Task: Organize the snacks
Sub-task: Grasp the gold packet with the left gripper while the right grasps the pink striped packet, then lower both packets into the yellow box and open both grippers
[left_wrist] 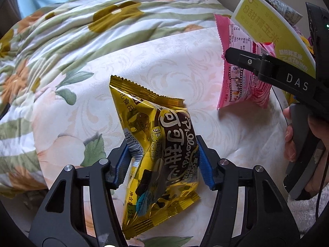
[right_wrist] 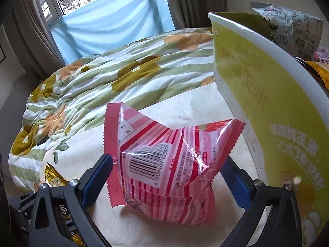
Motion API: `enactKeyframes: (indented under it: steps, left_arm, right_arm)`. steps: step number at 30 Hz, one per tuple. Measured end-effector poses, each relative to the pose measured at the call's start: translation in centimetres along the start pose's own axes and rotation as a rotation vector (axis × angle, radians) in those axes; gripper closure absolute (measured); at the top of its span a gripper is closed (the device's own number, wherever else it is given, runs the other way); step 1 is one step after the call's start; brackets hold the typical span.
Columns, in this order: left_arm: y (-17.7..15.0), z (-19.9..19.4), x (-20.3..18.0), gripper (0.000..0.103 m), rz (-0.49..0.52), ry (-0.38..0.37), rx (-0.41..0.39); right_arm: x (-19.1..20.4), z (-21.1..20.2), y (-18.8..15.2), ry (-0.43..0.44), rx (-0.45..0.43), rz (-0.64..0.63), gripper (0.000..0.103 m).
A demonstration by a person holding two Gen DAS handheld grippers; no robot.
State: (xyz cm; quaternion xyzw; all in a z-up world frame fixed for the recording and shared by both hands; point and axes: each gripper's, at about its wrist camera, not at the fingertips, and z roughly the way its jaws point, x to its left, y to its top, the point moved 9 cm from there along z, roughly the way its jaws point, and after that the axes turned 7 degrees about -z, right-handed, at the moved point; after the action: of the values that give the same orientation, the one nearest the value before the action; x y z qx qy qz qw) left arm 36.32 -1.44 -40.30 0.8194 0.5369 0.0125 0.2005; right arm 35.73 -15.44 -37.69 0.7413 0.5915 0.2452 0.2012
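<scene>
Cream bedspread [left_wrist: 174,61], gold packet [left_wrist: 158,144] and pink packet [right_wrist: 170,164] jaw-held beside box [right_wrist: 277,103].

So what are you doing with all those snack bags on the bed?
A person is sorting snacks with a gripper in each hand. The left gripper is clamped on a shiny gold foil snack bag, held above the pale patterned bedsheet. The right gripper is clamped on a pink striped plastic snack bag, right beside a yellow-green cardboard box that already has other packets poking out of the top.
</scene>
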Motion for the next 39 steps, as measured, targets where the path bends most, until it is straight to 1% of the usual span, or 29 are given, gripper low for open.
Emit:
enactKeyframes:
  steps: [4,6,7,9,12,19,24,29,32,36,39]
  left_arm:
    - [0.3,0.0,0.6,0.048,-0.024,0.005,-0.001]
    - [0.3,-0.1,0.9,0.048,-0.035,0.009,0.001]
    - [0.2,-0.1,1.0,0.048,-0.039,0.009,0.005]
    - [0.2,-0.2,1.4,0.048,-0.053,0.015,0.002]
    - [0.2,-0.6,2.1,0.048,-0.084,0.021,-0.004]
    - [0.8,-3.1,3.0,0.048,-0.137,0.042,-0.037]
    - [2.1,-6.5,2.8,0.049,-0.164,0.057,-0.082]
    - [4.1,-11.0,0.6,0.049,-0.154,0.075,-0.149]
    - [5.4,-13.8,-2.1,0.048,-0.15,0.076,-0.193]
    - [7.1,-17.1,-7.1,0.048,-0.146,0.053,-0.258]
    - [8.0,-18.9,-12.0,0.048,-0.131,0.017,-0.297]
  right_arm:
    - [0.3,0.7,-0.2,0.002,0.02,-0.023,0.002]
    - [0.4,0.8,-0.3,0.001,0.024,-0.033,0.011]
    - [0.4,1.0,-0.4,-0.001,0.029,-0.038,0.014]
    - [0.5,1.1,-0.5,0.008,0.036,-0.038,0.027]
    - [0.8,1.2,-0.5,0.008,0.046,-0.055,0.034]
    - [1.7,-0.6,0.1,0.033,0.037,-0.085,0.035]
    - [2.9,-3.9,1.6,0.079,0.009,-0.109,0.035]
    - [3.6,-9.0,3.9,0.133,-0.051,-0.143,0.035]
    - [2.6,-12.8,5.7,0.158,-0.094,-0.157,0.035]
    - [-0.2,-16.6,7.1,0.169,-0.128,-0.171,0.035]
    - [-3.4,-19.6,8.0,0.152,-0.154,-0.181,0.035]
